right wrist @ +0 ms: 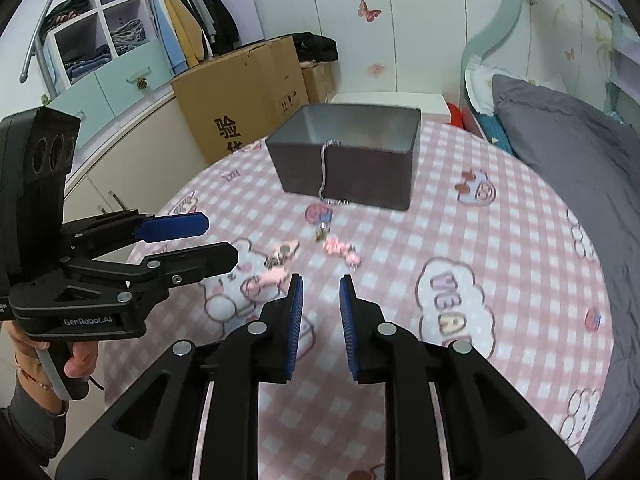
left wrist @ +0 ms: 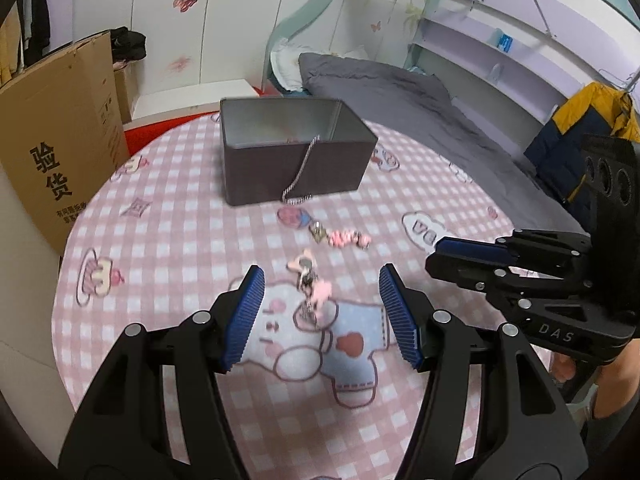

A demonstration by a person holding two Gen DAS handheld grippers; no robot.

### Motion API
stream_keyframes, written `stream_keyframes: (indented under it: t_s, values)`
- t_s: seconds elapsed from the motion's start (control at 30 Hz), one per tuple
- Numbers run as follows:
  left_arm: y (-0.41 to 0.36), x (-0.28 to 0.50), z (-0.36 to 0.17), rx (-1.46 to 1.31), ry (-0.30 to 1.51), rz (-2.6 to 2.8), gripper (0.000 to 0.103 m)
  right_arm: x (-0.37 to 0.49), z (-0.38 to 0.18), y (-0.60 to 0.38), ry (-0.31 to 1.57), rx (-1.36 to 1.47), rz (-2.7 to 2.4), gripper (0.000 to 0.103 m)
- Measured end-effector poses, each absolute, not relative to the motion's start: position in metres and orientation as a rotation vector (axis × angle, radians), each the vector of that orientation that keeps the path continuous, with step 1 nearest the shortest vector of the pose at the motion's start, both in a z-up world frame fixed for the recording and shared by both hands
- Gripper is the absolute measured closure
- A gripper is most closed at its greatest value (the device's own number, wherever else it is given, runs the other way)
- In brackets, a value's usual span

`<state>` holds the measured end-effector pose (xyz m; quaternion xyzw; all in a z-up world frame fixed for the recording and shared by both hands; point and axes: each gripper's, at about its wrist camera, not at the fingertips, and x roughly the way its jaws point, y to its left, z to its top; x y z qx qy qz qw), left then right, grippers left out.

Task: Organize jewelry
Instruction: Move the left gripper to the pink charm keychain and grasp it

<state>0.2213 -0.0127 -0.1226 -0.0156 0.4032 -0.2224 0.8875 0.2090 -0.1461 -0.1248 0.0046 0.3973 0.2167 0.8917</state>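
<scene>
A dark open metal box (left wrist: 296,168) (right wrist: 352,168) stands on the pink checked round table. A silver chain (left wrist: 300,172) (right wrist: 325,176) hangs over its front wall down to the cloth. A pink beaded piece with a metal charm (left wrist: 346,237) (right wrist: 340,249) lies in front of the box. A pink keychain-like piece (left wrist: 310,284) (right wrist: 276,266) lies nearer. My left gripper (left wrist: 322,280) is open and empty just above the keychain piece. My right gripper (right wrist: 321,280) is open and empty, a little short of the beaded piece; it shows at the right of the left wrist view (left wrist: 440,252).
A tall cardboard box (left wrist: 60,144) (right wrist: 240,96) stands left of the table. A bed with a grey cover (left wrist: 420,108) (right wrist: 568,152) lies to the right. The table edge (left wrist: 64,280) curves on the left. A wardrobe with clothes (right wrist: 120,40) is behind.
</scene>
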Motion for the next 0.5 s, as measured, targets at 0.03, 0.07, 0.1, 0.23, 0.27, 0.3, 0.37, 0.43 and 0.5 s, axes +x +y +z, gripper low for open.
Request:
stream_keyframes:
  t_s: [0.03,0.07,0.1,0.23,0.27,0.3,0.37,0.43,0.5]
  values:
    - [-0.013,0.22,-0.125,-0.028,0.843,-0.457,0.043,0.207,-0.127,-0.147,0.827,0.012,0.447,0.085]
    - [-0.014,0.218,-0.128,-0.021,0.848,-0.449,0.043,0.205,-0.129,-0.147,0.831,0.012,0.445,0.085]
    - [-0.014,0.216,-0.131,-0.018,0.851,-0.446,0.043,0.204,-0.131,-0.147,0.834,0.013,0.443,0.085]
    - [-0.014,0.213,-0.14,-0.019,0.87,-0.437,0.043,0.2,-0.138,-0.15,0.848,0.024,0.438,0.083]
    - [-0.015,0.213,-0.142,-0.016,0.875,-0.436,0.043,0.2,-0.14,-0.15,0.85,0.026,0.437,0.083]
    - [-0.015,0.212,-0.144,-0.014,0.877,-0.436,0.043,0.199,-0.141,-0.151,0.851,0.027,0.436,0.082]
    - [-0.017,0.212,-0.146,-0.009,0.878,-0.435,0.043,0.199,-0.143,-0.152,0.856,0.033,0.433,0.08]
    - [-0.019,0.211,-0.149,0.003,0.873,-0.43,0.044,0.199,-0.145,-0.153,0.858,0.035,0.432,0.079]
    - [-0.022,0.21,-0.153,0.014,0.872,-0.435,0.044,0.199,-0.147,-0.152,0.861,0.037,0.433,0.079]
